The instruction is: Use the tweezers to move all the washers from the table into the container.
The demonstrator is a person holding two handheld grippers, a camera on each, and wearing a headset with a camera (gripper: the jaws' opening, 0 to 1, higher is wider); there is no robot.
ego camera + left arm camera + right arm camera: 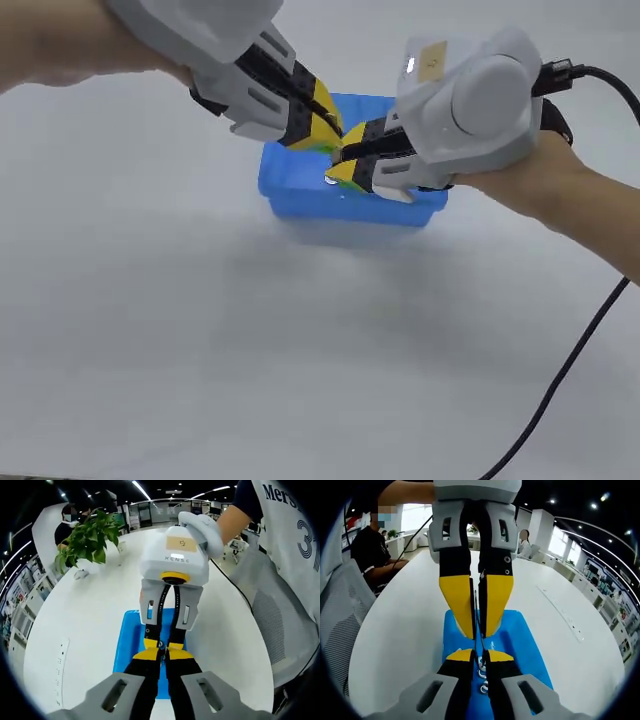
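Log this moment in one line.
left gripper: shut on tweezers | right gripper: shut on tweezers | both over blue container | washers inside

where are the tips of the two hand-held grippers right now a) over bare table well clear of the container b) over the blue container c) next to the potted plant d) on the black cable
b: in the head view the left hand-held gripper and the right hand-held gripper meet tip to tip above the blue container, with the thin tweezers running between them.
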